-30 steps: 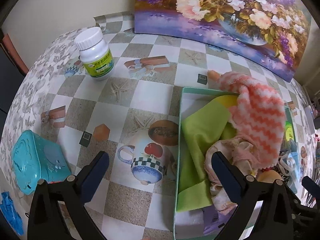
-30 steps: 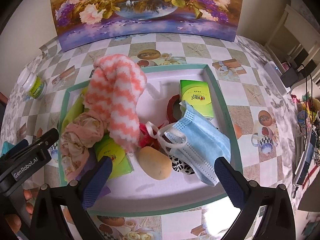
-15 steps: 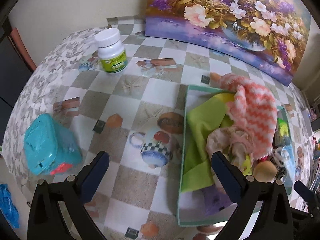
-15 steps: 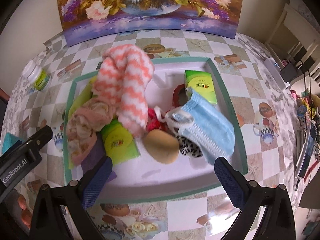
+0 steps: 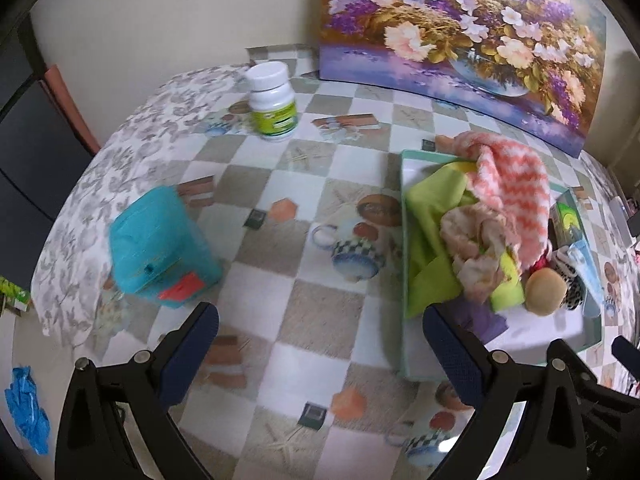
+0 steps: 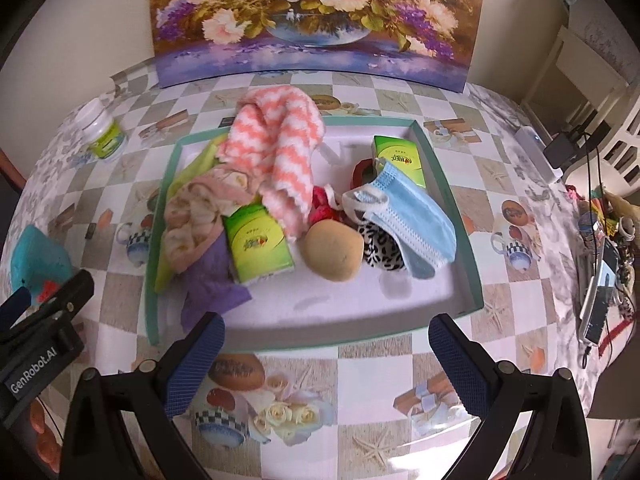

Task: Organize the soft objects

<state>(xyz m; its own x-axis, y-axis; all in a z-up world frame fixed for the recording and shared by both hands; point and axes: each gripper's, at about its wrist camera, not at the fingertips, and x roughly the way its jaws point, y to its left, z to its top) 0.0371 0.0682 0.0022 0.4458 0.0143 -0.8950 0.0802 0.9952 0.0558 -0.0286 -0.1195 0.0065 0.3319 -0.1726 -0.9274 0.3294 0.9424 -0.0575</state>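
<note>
Bench [image 6: 500, 184]: covered in a checked oilcloth printed with cups and starfish; a flower painting on canvas [image 6: 312, 20] leans against the wall at its far edge.

Shallow teal-rimmed rectangular tray [image 6: 452, 200], on the bench, centre. Contents:
- coral-and-white zigzag fleece cloth [image 6: 280, 144], heaped at the far left, draped over the rim;
- crumpled pale pink floral fabric [image 6: 196, 212], just beside it;
- lime-green flat cloth [image 5: 428, 216], along the left wall, beneath the pink fabric;
- purple cloth [image 6: 212, 284], near left corner;
- two green tissue packets, one by the purple cloth [image 6: 258, 242], one at the far right wall [image 6: 400, 160];
- tan round sponge-like puff [image 6: 332, 250], centre;
- pale blue pleated face mask [image 6: 412, 220], overlying a black-and-white spotted fabric piece [image 6: 380, 248];
- red item, partly hidden, kind unclear.

Outside the tray, left: white pill bottle with green label [image 5: 272, 102], far; turquoise plastic box [image 5: 160, 248], near.

Left gripper [image 5: 320, 352]: above bare oilcloth left of the tray, jaws spread wide, empty.

Right gripper [image 6: 326, 356]: before the tray's near rim, jaws spread wide, empty.
</note>
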